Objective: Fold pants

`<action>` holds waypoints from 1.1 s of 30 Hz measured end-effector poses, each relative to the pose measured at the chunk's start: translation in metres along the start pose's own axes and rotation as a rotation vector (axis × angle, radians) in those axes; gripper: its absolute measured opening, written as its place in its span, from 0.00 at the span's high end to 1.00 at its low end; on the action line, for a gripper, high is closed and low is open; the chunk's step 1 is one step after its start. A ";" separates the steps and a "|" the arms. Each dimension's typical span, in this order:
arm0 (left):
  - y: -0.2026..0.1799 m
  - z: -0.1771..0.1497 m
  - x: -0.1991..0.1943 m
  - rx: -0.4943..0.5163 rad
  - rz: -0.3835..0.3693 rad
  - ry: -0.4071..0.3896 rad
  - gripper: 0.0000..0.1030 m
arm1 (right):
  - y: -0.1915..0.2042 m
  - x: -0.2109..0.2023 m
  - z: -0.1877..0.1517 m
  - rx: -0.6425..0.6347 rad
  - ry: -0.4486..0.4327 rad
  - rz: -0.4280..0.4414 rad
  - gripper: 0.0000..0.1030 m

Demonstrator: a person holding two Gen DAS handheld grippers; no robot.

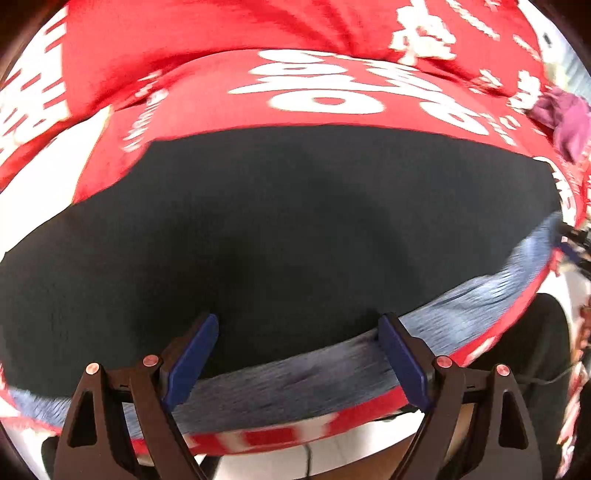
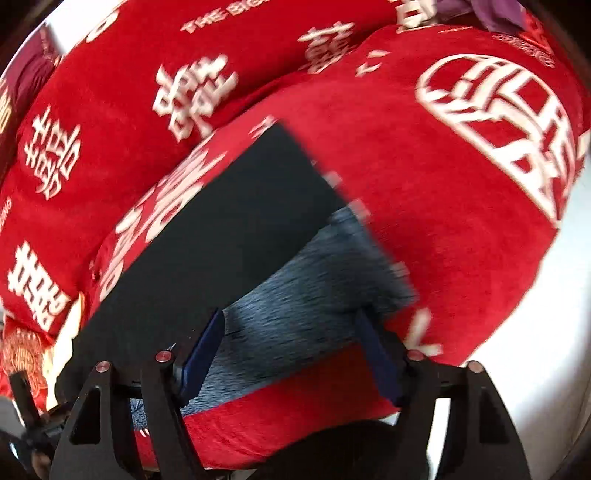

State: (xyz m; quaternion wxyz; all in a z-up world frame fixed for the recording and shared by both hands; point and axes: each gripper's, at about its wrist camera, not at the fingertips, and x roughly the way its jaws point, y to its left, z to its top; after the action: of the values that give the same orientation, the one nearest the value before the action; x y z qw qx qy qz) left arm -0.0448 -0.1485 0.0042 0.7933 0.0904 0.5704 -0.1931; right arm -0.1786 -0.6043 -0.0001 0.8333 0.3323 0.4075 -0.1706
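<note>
Black pants [image 1: 280,236] lie flat on a red blanket with white lettering [image 1: 221,59]. A blue-grey ribbed band [image 1: 295,384] runs along the pants' near edge. My left gripper [image 1: 299,325] is open, its blue pads [image 1: 192,358] spread just over that near edge, holding nothing. In the right wrist view the pants [image 2: 229,229] run up and away, with the blue-grey band [image 2: 314,280] at their right end. My right gripper [image 2: 291,321] is open above the band, its fingers [image 2: 201,354] on either side of it, empty.
A purple cloth [image 1: 569,118] lies on the blanket at the far right; it also shows in the right wrist view [image 2: 495,11] at the top. The blanket's [image 2: 461,206] near edge drops off to a white floor [image 2: 546,332]. A dark cable [image 1: 308,461] hangs below.
</note>
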 end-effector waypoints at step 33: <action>0.166 0.010 -0.015 -0.443 0.104 -0.125 0.04 | 0.286 0.067 -0.059 -0.589 0.064 0.304 0.01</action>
State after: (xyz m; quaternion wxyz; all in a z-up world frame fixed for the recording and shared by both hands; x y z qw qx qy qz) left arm 0.0277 0.0020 0.0086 0.8364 -0.0686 0.5431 -0.0274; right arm -0.0122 -0.3583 0.0396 0.8962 0.1395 0.4110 0.0915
